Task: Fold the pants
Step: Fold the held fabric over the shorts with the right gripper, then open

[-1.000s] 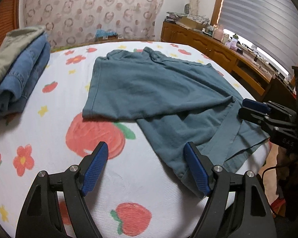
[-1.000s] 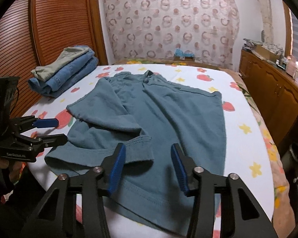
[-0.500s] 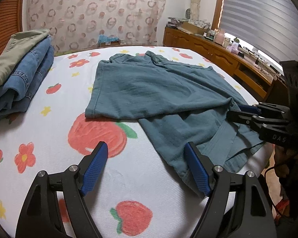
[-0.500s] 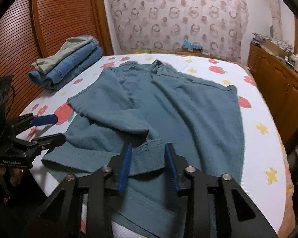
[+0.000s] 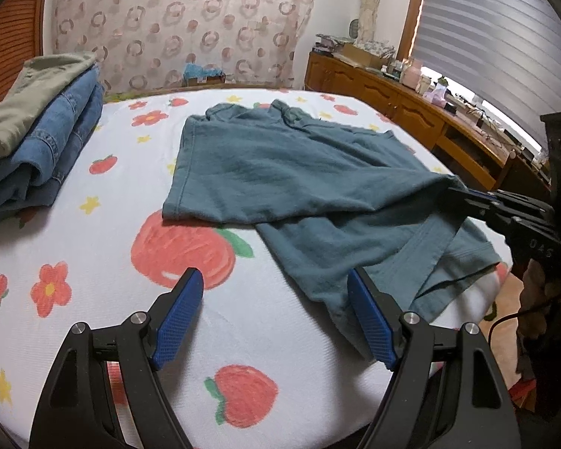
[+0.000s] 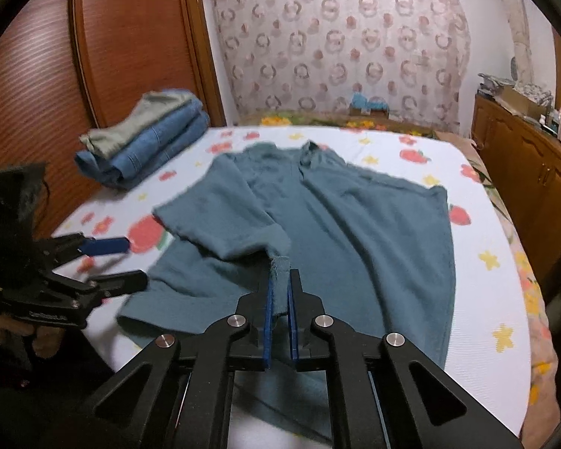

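Observation:
Teal pants (image 5: pixel 299 172) lie spread on the bed, one leg folded back over the other; they also show in the right wrist view (image 6: pixel 355 232). My right gripper (image 6: pixel 279 292) is shut on the hem of the folded leg and holds it lifted off the lower layer; it shows from the side in the left wrist view (image 5: pixel 463 194). My left gripper (image 5: pixel 276 299) is open and empty, low over the sheet at the near edge of the pants, its right finger beside the lower leg's hem. It appears at the left of the right wrist view (image 6: pixel 119 262).
A stack of folded jeans and khaki trousers (image 5: pixel 33 142) sits at the bed's left, near the wooden headboard (image 6: pixel 112 37). A wooden dresser (image 5: pixel 411 112) with clutter runs along the right side. The sheet (image 5: pixel 93 262) has fruit and flower prints.
My right gripper has closed on the folded leg's hem and raised it. My left gripper has stayed open, nearly still.

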The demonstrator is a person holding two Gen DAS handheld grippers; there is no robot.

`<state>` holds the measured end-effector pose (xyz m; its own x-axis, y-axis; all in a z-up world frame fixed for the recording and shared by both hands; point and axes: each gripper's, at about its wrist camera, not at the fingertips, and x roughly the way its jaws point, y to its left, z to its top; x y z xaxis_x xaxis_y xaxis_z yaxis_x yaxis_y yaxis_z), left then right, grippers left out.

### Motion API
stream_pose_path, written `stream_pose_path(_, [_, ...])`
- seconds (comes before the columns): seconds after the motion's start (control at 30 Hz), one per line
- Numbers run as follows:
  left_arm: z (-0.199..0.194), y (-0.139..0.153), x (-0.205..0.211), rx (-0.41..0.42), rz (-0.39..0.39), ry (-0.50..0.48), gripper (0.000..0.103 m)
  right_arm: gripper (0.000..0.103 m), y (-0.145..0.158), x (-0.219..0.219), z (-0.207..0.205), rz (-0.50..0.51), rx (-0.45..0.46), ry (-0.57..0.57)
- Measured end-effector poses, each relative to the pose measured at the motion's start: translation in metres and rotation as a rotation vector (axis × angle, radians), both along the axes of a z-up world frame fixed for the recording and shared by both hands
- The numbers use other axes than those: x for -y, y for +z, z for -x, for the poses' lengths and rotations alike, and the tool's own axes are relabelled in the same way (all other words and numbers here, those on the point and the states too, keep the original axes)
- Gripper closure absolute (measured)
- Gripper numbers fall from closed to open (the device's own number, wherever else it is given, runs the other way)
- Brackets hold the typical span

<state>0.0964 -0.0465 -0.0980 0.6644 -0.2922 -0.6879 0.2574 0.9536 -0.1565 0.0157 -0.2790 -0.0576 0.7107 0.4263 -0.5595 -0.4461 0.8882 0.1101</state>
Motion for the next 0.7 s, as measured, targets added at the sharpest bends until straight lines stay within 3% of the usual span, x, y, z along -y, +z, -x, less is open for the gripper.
stream_pose_path(0.27, [0.007, 0.013, 0.008, 0.039, -0.022, -0.014, 0.023, 0.097, 0.014, 0.009, 0.028, -0.017, 0.092, -0.024])
stream_pose_path(0.7, [0.009, 0.017, 0.017, 0.045, -0.035, -0.036, 0.023, 0.097, 0.015, 0.023, 0.050, -0.051, 0.118, -0.066])
